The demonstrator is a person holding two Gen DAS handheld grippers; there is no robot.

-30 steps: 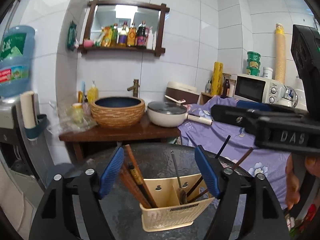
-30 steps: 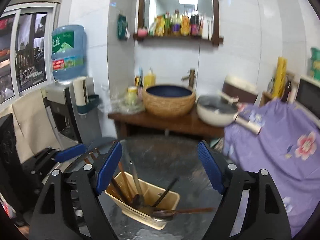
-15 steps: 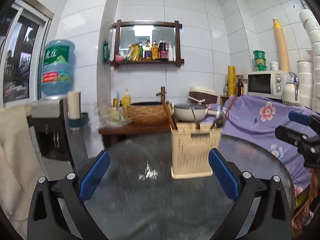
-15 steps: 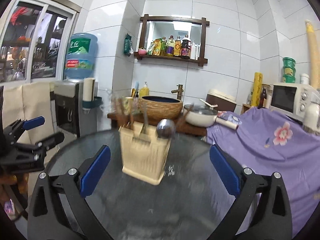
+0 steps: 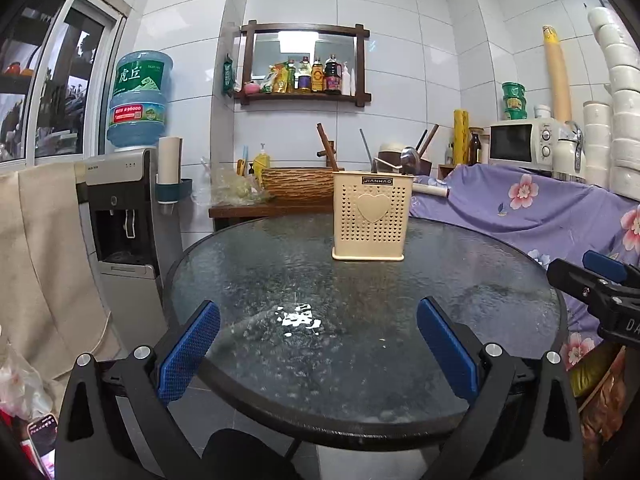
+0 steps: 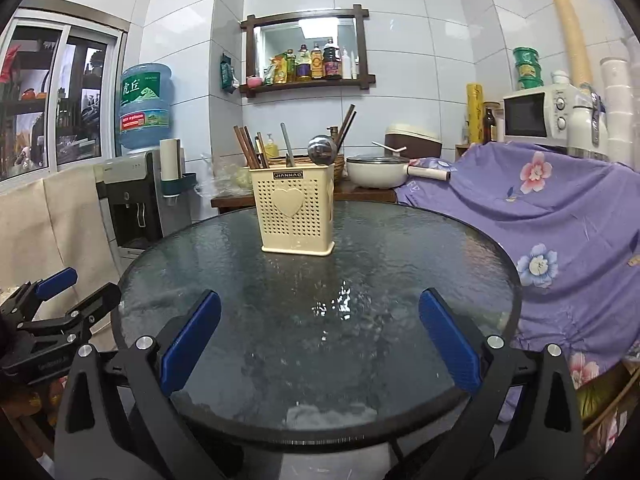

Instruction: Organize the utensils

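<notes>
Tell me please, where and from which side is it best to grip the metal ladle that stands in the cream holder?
Probably grip the ladle just under its round bowl, coming from above. Only that top part rises over the holder rim; the handle is hidden inside, and chopsticks crowd the left.

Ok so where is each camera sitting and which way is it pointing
Left wrist: on the left gripper, jaws open, facing the utensil holder across the glass table; the right gripper shows at right.
Right wrist: on the right gripper, jaws open, facing the same holder; the left gripper shows at left.
Shared: holder, table, wall shelf.
</notes>
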